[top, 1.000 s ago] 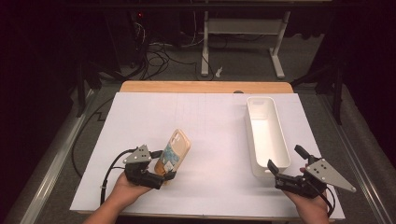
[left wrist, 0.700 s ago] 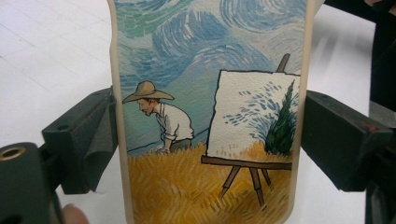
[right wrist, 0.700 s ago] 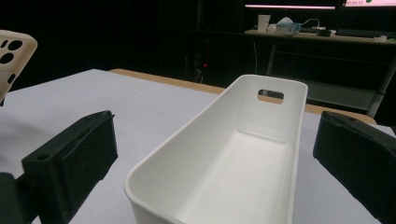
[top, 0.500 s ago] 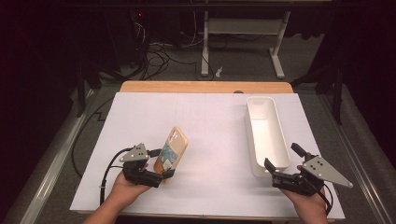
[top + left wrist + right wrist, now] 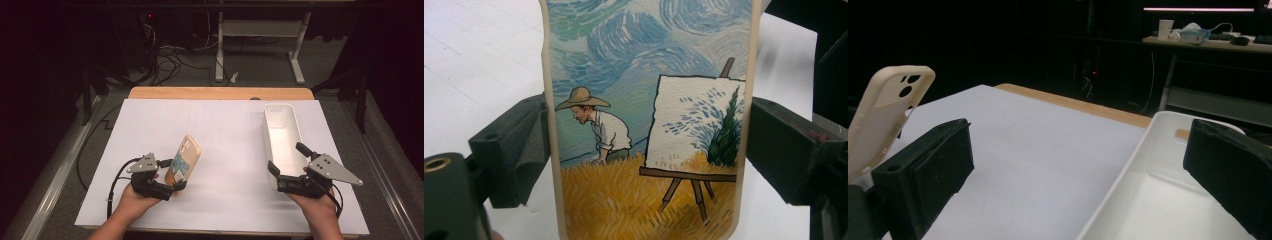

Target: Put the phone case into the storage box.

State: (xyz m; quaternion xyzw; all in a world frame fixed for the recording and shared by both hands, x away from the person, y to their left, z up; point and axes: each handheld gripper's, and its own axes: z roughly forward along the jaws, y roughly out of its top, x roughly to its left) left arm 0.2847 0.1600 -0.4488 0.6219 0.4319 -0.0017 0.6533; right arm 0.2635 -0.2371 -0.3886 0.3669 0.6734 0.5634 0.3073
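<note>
High view: a table (image 5: 220, 92) with a wooden far edge is covered by a white sheet (image 5: 225, 150), and dark floor is seen on both sides of it. Beyond the table, loose cables (image 5: 170, 55) lie on the floor beside a light metal frame (image 5: 260, 30), and a small red light (image 5: 151, 15) glows in the dark background.

A phone case (image 5: 183, 162) is held by the left gripper (image 5: 172, 182) near the front left of the sheet, its lower end clamped between the jaws and its upper end tilted up and away from the hand. In the left gripper view the case (image 5: 649, 120) is seen pressed on both long edges by the black jaws; a painted scene with a man in a straw hat, an easel and a swirling blue sky is printed on it.

A white tray (image 5: 282, 137) lies lengthwise on the right part of the sheet, well apart from the case. The right gripper (image 5: 285, 165) is held at the tray's near end with its jaws spread wide and nothing between them. In the right gripper view one jaw is seen over the sheet and the other over the tray (image 5: 1148, 195); the case's (image 5: 885, 110) pale inner side with its camera cut-outs is visible at the left. A desk (image 5: 1208, 45) bearing a paper cup (image 5: 1164, 27) stands far back in the dim room.
</note>
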